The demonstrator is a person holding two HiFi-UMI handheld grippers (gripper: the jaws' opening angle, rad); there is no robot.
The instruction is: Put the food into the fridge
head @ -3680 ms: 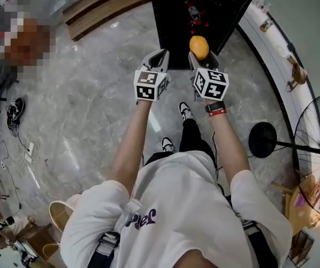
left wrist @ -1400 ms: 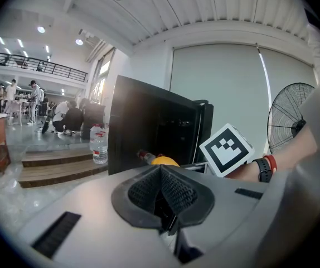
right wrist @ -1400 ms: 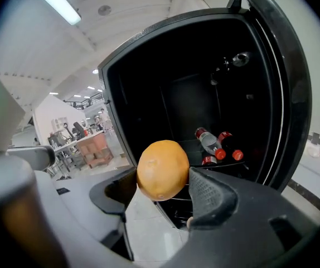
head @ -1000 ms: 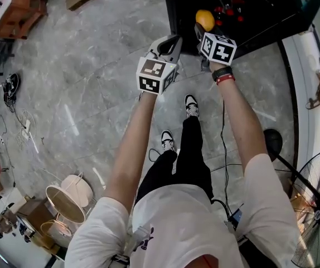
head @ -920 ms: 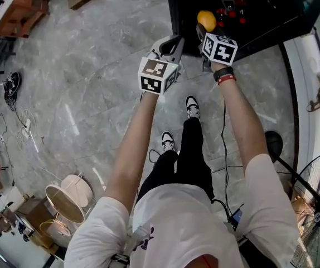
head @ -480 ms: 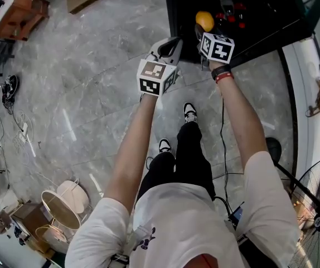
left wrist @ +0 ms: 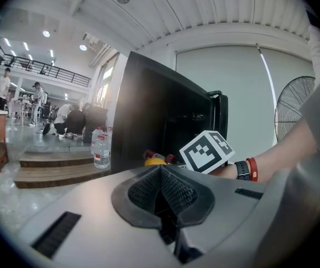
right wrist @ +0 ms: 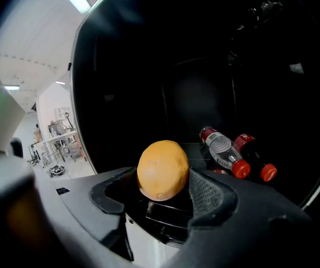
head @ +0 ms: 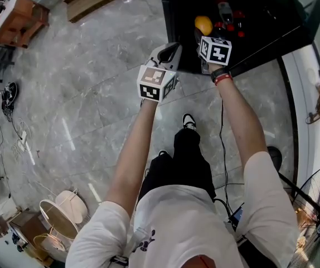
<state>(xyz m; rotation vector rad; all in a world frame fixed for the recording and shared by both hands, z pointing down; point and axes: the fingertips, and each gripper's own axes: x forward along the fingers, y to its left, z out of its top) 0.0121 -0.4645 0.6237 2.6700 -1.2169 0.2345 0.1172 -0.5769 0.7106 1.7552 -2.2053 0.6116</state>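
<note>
Right tool (right wrist: 164,190) clamps a smooth, rounded orange (right wrist: 161,169) between ribbed rubber pads, at the mouth of the glossy black fridge (head: 260,21), near red-capped plastic bottles (right wrist: 227,152) lying inside. Left tool (left wrist: 161,191) closed, empty.

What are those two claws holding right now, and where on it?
The right gripper holds an orange, with its two jaws pressing on opposite sides of the fruit's middle. The left gripper is shut on nothing.

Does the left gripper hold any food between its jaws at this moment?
No, the left gripper has its jaws pressed together with nothing between them; the orange citrus fruit sits in the right gripper.
</note>
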